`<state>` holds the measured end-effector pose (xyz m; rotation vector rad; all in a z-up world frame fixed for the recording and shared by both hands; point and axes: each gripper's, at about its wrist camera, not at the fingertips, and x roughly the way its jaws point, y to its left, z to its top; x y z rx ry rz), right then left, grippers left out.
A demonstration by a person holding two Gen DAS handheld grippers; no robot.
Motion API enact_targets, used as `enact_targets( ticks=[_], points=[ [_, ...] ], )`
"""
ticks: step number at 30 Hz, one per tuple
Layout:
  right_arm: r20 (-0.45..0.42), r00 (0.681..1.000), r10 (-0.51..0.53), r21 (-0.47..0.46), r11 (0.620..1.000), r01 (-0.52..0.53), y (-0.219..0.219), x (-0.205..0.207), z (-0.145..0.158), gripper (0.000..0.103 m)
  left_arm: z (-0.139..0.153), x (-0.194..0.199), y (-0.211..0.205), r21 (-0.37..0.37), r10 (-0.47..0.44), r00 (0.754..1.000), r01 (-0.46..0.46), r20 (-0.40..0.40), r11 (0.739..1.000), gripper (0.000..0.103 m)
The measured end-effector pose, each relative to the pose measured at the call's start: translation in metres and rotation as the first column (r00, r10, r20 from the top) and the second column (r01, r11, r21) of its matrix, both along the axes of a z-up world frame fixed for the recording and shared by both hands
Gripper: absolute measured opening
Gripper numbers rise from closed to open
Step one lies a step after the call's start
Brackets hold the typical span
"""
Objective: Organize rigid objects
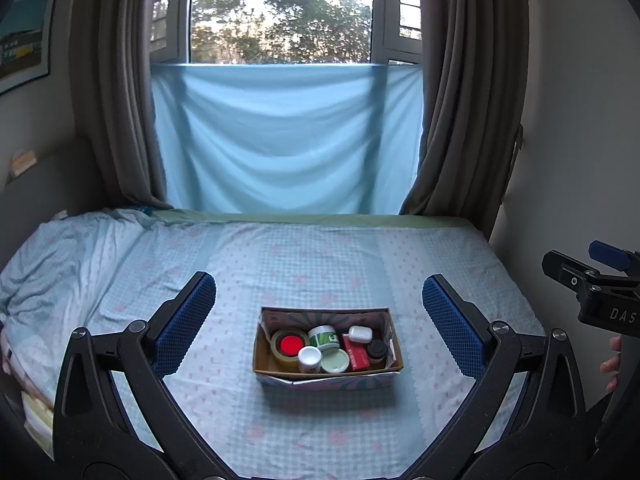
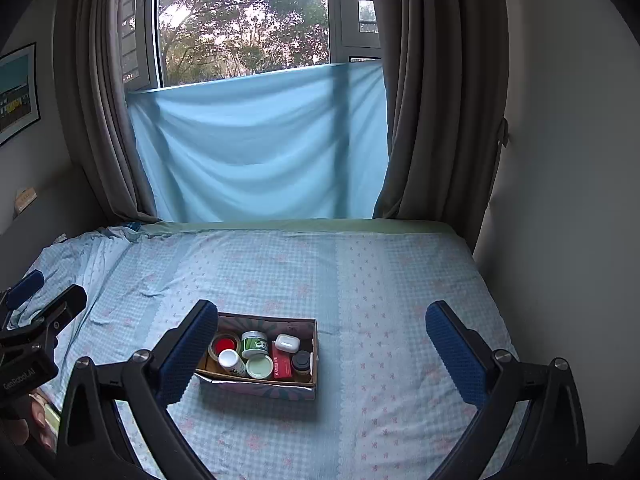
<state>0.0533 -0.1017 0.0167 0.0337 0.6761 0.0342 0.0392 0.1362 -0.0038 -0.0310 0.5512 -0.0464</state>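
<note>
All small items are sitting inside the cardboard box (image 1: 326,374) on the bed (image 1: 320,248); the left gripper (image 1: 320,320) and right gripper (image 2: 322,344) are hovering with fingers wide apart, so the task is looking nearly finished.

Blue checked bedsheet (image 1: 320,264), floral-patterned box (image 1: 332,381), red carton (image 1: 357,356)

— What sort of place is being shown here?
— A home bedroom: a bed (image 1: 320,256) is covered with a checked sheet, a window (image 1: 280,12) is framed by grey curtains (image 1: 452,100), and a picture (image 1: 24,36) is hung on the wall.
</note>
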Motion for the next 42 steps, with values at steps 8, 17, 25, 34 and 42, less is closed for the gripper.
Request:
enact_targets(
  ticks=[8,17,25,34,42],
  points=[
    [-0.003,1.000,-0.001,0.004,1.000,0.001,0.000,-0.002,0.002,0.103,0.002,0.000,-0.002,0.004,0.011,1.000,-0.011,0.005,1.000,0.103],
    [-0.002,1.000,-0.003,0.003,1.000,0.003,0.000,-0.001,0.003,0.103,0.004,0.005,-0.002,0.009,0.007,1.000,-0.007,0.006,1.000,0.103],
    [0.002,1.000,-0.009,0.002,1.000,0.009,-0.001,0.001,0.006,0.103,0.005,0.008,-0.002,0.015,-0.002,1.000,0.002,0.010,1.000,0.103],
    [0.002,1.000,-0.022,0.002,1.000,0.022,0.002,0.003,0.005,0.103,0.005,0.008,0.000,0.011,-0.004,1.000,0.004,0.011,1.000,0.103],
    [0.008,1.000,-0.030,-0.003,1.000,0.030,0.003,0.002,0.005,0.103,0.002,0.007,0.001,0.016,-0.005,1.000,0.005,0.012,1.000,0.103]
  ],
)
